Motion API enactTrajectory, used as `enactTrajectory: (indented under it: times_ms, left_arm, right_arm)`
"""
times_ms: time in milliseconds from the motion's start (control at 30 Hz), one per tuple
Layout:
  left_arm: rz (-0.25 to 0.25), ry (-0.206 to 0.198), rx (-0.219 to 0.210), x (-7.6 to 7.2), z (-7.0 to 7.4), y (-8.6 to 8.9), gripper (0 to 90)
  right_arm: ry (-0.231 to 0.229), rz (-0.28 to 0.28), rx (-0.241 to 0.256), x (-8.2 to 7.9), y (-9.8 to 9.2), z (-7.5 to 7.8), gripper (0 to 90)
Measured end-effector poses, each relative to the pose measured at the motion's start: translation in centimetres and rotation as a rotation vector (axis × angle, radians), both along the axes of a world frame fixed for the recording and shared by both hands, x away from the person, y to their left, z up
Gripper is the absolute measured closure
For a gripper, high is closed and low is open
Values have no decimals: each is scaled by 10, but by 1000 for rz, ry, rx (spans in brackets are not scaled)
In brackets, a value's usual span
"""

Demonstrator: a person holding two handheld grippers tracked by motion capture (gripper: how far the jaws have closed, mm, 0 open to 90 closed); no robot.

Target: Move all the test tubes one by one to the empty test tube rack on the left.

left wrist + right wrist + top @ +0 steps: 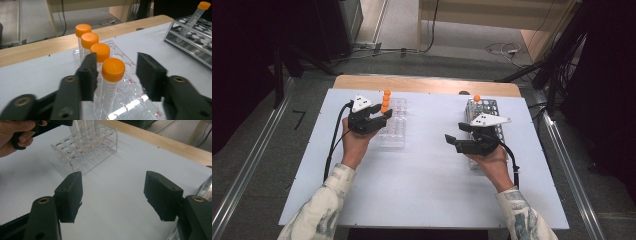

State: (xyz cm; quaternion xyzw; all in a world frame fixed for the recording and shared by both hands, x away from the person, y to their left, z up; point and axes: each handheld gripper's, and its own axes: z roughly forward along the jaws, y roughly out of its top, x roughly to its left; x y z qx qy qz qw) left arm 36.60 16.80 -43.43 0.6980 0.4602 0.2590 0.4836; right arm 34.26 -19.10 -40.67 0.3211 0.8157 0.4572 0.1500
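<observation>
Left gripper (115, 72) brackets graduated tube (111, 82) (markings unreadable).

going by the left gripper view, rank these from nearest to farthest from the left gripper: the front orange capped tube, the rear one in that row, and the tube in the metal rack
1. Front orange-capped tube, between the left gripper jaws.
2. Rear orange-capped tube, at the row's far end in the clear rack.
3. Tilted tube in the metal rack, far right.

High view overhead; gripper views low, sharing clear rack (130, 100).
</observation>
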Motion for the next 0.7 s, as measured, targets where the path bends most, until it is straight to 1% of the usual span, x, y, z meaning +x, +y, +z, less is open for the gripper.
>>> enactTrajectory:
  times_ms: [67,133,167,267,300,367,400,500,567,600,633,700]
  left_arm:
    - [9,3,-1,-3,1,-1,403]
    - [7,11,-18,-7,1,-1,356]
    - [9,15,-33,-10,1,-1,325]
    - [13,21,-62,-17,-1,-1,273]
    - [12,16,-65,-20,-2,-2,256]
    - [3,29,-54,-21,-3,-4,237]
    - [1,33,-53,-22,-3,-5,200]
    - [2,36,-58,-24,-3,-7,151]
    - [-7,46,-71,-24,-2,-7,117]
    - [-9,48,-72,-25,-2,-8,112]
    - [-15,50,-74,-26,-2,-8,109]
    - [-21,52,-74,-27,-2,-8,108]
  right_arm:
    - [-3,-12,6,1,-3,1,298]
    - [-7,-32,6,4,-8,1,298]
    - [-7,-48,5,6,-11,0,298]
    - [0,-97,14,14,-22,-2,298]
    - [0,-112,13,17,-25,-2,298]
    - [-8,-144,12,22,-30,-2,298]
    - [-11,-161,16,24,-32,-3,298]
    - [-31,-213,6,36,-37,-4,298]
    - [-31,-251,-7,45,-39,-5,298]
    - [-32,-267,-17,50,-40,-5,298]
    - [-28,-276,-15,55,-42,-6,298]
    - [-12,-297,-29,64,-43,-9,297]
